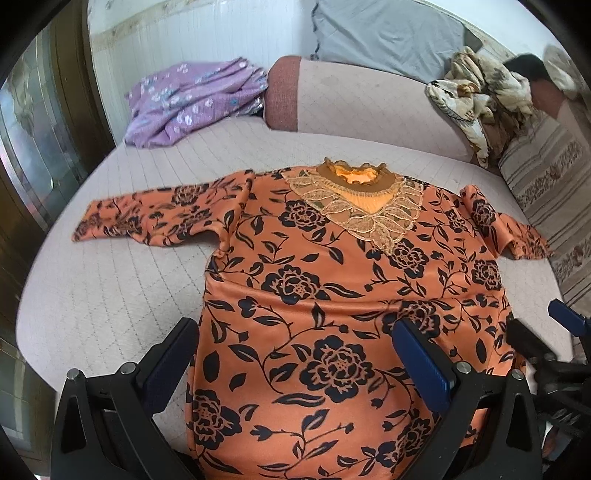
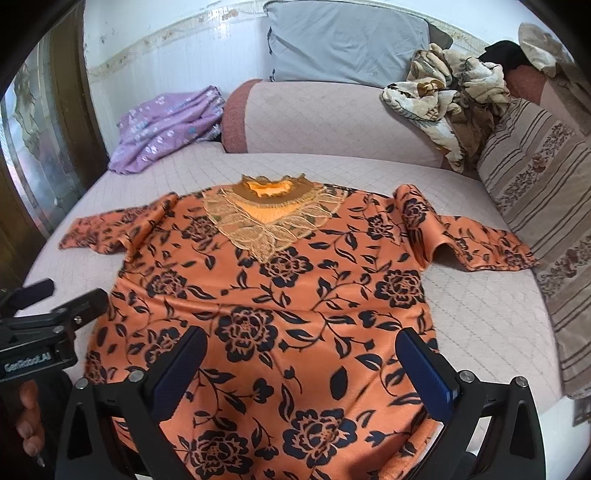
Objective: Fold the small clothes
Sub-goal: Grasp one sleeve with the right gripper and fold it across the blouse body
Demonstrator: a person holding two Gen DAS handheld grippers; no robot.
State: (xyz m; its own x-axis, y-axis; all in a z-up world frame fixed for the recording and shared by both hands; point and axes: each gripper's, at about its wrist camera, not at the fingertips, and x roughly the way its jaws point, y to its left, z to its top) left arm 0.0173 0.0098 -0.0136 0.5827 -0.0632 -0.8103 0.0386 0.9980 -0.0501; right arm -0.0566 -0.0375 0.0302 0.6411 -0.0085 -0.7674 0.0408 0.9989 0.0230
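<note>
An orange top with black flower print [image 1: 314,280] lies face up and spread flat on the quilted pink sofa seat [image 1: 110,295], lace collar [image 1: 354,206] at the far end, both sleeves out to the sides. It also shows in the right wrist view [image 2: 280,295]. My left gripper [image 1: 295,354] is open and hovers over the lower left part of the top near its hem. My right gripper [image 2: 301,362] is open and hovers over the lower right part. The right gripper's fingers [image 1: 565,317] show at the right edge of the left wrist view. The left gripper's fingers [image 2: 77,302] show at the left of the right wrist view.
A folded purple flowered garment [image 1: 192,99] lies at the back left. A pink backrest cushion [image 1: 369,103] stands behind the top, with a grey pillow [image 1: 388,33] above it. A crumpled cream patterned blanket [image 1: 480,99] and a striped cushion [image 2: 546,192] are at the right.
</note>
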